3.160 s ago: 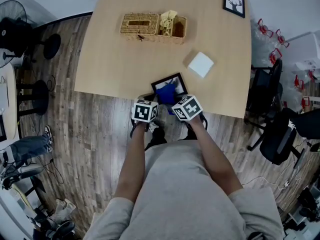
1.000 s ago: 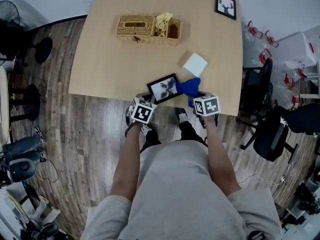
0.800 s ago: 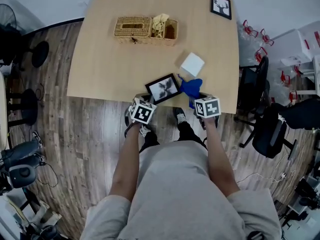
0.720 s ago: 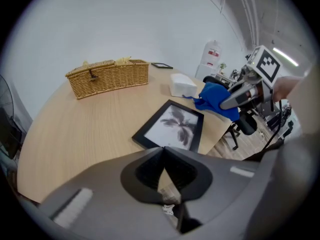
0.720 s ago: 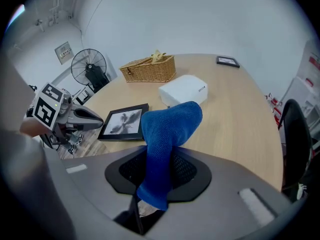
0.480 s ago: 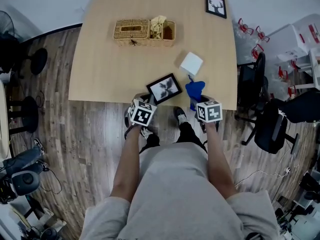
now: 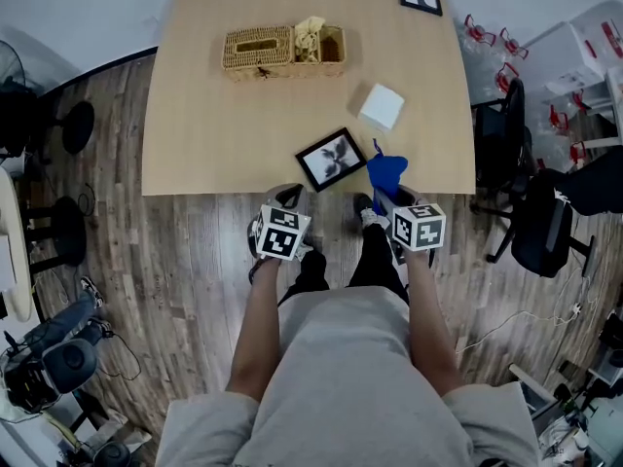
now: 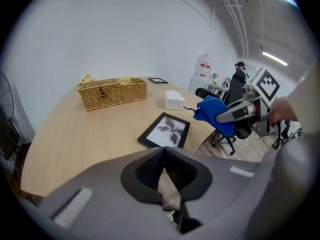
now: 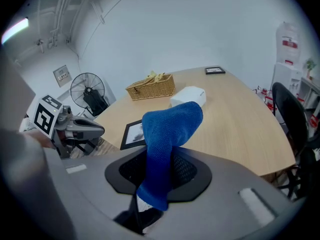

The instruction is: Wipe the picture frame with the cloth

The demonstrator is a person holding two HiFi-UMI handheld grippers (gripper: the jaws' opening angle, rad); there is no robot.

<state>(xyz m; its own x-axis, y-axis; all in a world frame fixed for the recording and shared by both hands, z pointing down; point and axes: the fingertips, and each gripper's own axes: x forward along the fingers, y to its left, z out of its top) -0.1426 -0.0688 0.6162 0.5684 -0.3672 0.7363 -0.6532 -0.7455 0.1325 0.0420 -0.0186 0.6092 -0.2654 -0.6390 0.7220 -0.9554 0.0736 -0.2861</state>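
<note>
Back off the picture frame (image 7: 331, 159) comes the right gripper (image 7: 393, 205), clamping the blue cloth (image 7: 385, 171) just beside it. Left gripper (image 7: 286, 202) is closed and empty. Wiping looks paused: next, lay the cloth back across the glass.

No text, label or number can be read.

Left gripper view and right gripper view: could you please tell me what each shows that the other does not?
Only the left gripper view shows the left gripper from within, jaws closed on nothing, and the right gripper from outside. Only the right gripper view shows the right gripper from within, jaws shut on the cloth, plus the left gripper from outside and a fan. Both show the table, basket, white box, near frame and cloth.
</note>
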